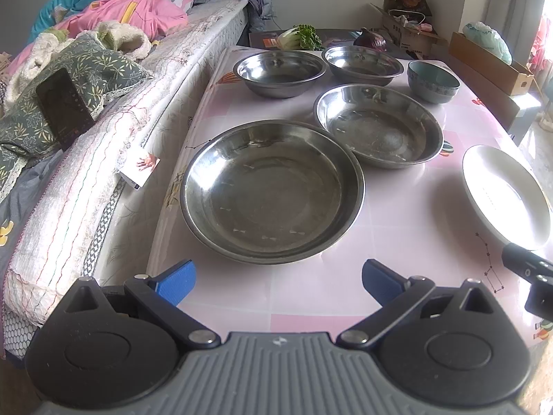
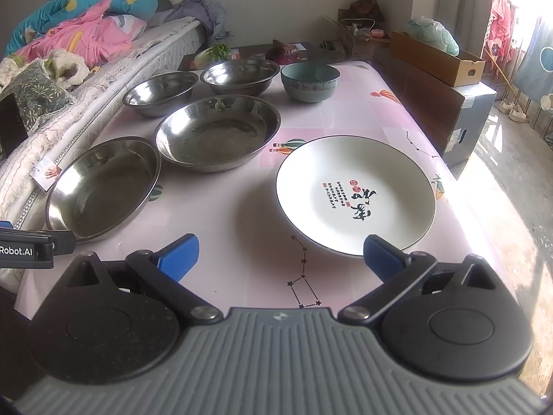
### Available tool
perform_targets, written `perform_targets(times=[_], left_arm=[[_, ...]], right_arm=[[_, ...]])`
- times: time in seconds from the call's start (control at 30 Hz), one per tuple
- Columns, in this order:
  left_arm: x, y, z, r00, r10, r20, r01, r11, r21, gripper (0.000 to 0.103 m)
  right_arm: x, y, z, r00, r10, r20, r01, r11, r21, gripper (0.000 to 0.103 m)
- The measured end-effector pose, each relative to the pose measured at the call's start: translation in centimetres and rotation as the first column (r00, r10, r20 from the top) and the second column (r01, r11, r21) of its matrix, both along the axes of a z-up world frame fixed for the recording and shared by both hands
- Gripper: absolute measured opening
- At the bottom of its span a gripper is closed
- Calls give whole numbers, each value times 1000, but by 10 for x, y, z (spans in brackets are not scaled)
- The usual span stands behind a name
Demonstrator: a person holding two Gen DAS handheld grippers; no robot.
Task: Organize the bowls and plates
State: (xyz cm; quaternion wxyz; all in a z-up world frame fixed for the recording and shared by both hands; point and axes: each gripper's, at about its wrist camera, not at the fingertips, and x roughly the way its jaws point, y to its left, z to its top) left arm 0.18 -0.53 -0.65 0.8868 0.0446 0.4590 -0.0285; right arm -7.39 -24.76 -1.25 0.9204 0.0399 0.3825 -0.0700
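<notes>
On the pink table [image 1: 397, 249] stand two wide steel plates, the near one [image 1: 273, 192] [image 2: 100, 188] and the far one [image 1: 378, 124] [image 2: 217, 131]. Behind them are two steel bowls [image 1: 280, 72] [image 1: 363, 64], also in the right wrist view [image 2: 159, 91] [image 2: 240, 74], and a teal ceramic bowl [image 1: 433, 81] [image 2: 310, 81]. A white plate [image 2: 356, 193] [image 1: 504, 197] with black writing lies at the right. My left gripper [image 1: 278, 282] is open and empty just before the near steel plate. My right gripper [image 2: 280, 257] is open and empty, with its right finger at the white plate's near rim.
A bed [image 1: 103, 145] with a mattress, pillow and blankets runs along the table's left edge. A phone [image 1: 64, 107] leans on the pillow. Greens [image 1: 299, 36], a purple cabbage [image 1: 369, 39] and cardboard boxes [image 2: 439, 57] lie past the far and right edges.
</notes>
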Motion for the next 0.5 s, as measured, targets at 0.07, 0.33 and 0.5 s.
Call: perform_targets(times=[0.07,0.33,0.5], left_arm=[[0,0,-1,1000,0,-1,0,1000,2,103],[0,-1,-3,1000,0,-5,0,1000,6,103],[1,-3,-3,1000,0,-11,1,1000,13,103]], right_arm=[[0,0,0,1000,0,0,0,1000,-1,102],[0,-1,-2,1000,-2,-4,2,1000,3,102],[1,-1,-2,1000,-3,-4,3,1000,4,102]])
